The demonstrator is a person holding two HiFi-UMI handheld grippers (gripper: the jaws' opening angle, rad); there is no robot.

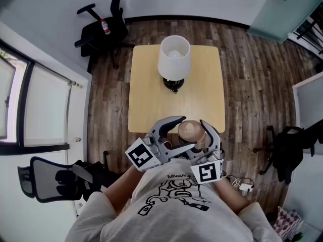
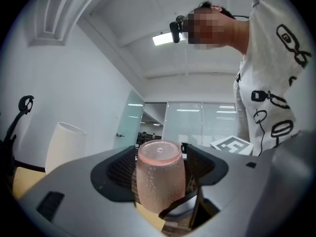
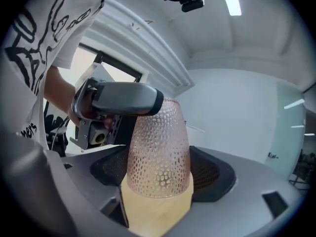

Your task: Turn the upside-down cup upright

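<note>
translucent pink dimpled cup [image 2: 160,181] inverted, base up, rim down

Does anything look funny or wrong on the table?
Yes. The pink cup is upside down: its closed bottom points up and its mouth faces down, near the front edge of the table. The lamp stands straight and looks fine.

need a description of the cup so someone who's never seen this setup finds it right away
Start at the square wooden table with the white lamp on it. At the table's near edge, close to the person, the cup sits between the jaws of the right gripper. It is the only pink, see-through, dimpled thing there; all around it is grey gripper or plain wood.
</note>
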